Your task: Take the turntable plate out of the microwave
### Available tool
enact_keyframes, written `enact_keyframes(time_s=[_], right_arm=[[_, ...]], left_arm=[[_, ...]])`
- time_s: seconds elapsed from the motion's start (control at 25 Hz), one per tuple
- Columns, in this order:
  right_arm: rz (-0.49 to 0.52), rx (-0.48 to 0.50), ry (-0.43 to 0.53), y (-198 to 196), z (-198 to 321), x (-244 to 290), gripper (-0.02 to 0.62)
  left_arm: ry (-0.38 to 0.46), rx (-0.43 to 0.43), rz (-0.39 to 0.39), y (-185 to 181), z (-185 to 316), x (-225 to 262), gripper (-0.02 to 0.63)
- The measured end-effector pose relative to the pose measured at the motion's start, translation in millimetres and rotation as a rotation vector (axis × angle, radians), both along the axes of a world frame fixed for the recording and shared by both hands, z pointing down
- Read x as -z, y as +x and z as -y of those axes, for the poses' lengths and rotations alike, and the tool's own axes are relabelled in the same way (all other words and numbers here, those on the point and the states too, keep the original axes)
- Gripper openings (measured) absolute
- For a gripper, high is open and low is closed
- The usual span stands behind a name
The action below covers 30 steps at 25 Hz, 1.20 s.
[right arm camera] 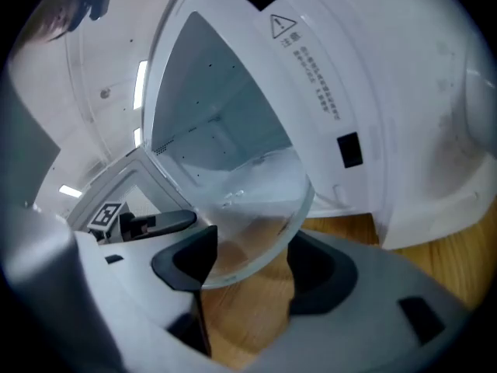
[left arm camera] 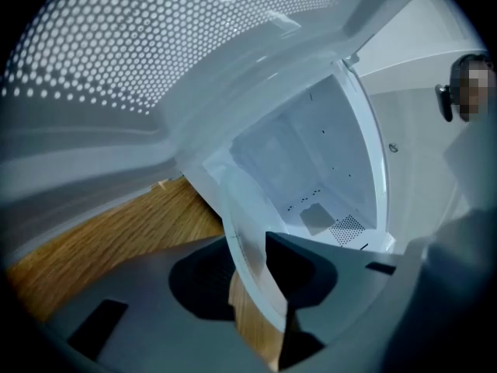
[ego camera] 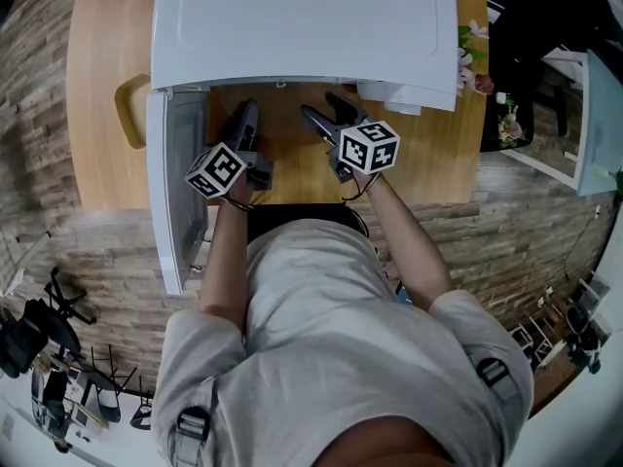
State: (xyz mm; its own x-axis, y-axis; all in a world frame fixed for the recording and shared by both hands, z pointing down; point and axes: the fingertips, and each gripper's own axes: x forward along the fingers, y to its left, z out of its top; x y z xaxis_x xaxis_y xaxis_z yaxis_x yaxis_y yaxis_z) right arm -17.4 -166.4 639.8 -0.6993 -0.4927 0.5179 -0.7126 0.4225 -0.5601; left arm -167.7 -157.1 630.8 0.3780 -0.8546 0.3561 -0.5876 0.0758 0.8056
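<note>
head view: the microwave door (ego camera: 173, 193) hangs open at 9 o'clock, with the white microwave (ego camera: 302, 27) at 12 on a wooden table (ego camera: 102, 56). the left gripper (ego camera: 246, 113) points at the cavity mouth, jaws clenched on the rim of the glass turntable plate (left arm camera: 245, 243) — tilted, partly over the wood. at its 3 o'clock the right gripper (ego camera: 323, 110) is released — jaws spread wide, the plate's other rim between them, unpinched.
</note>
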Motion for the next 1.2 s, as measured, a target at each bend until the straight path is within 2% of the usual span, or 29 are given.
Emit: enact_keyframes(time_s=[0.12,0.16,0.24,0.4,0.48,0.64,0.76,0.84,0.88,1.04,1.2], right_arm=[[0.148,-0.117,-0.090,9,7,1,0.196],[0.196,-0.162,-0.112,13,10,2,0.179],[0.260,-0.235,-0.135,17,16,2,0.177],[0.383,-0.335,-0.182,6,30,6,0.212],[0.388,-0.355,-0.197,1,34,2,0.204],[0.418,-0.348,-0.193,-5,32,3,0.127],[0.435,-0.335,-0.182,-6,29,8,0.101],[0.437,-0.329,-0.192,-7,26,8,0.098],[0.441,-0.328,-0.198,-7,24,8,0.097],[0.447,-0.335,-0.201,-9,16,12,0.091],[0.438,-0.341,-0.205,-10,2,15,0.091]], left_arm=[[-0.006,0.000,0.004,-1,0,-1,0.129],[-0.005,0.000,0.001,0,0,-1,0.129],[-0.006,-0.002,-0.006,1,1,0,0.128],[-0.012,0.000,-0.012,-1,0,-2,0.127],[-0.014,0.001,-0.014,-1,0,-1,0.127],[0.019,0.003,-0.010,1,4,4,0.131],[0.049,0.008,-0.047,6,9,6,0.252],[0.048,0.038,-0.091,4,13,4,0.262],[0.044,0.053,-0.111,3,15,3,0.256],[0.023,0.080,-0.126,-1,21,-1,0.133],[0.044,0.086,-0.094,-9,11,-1,0.120]])
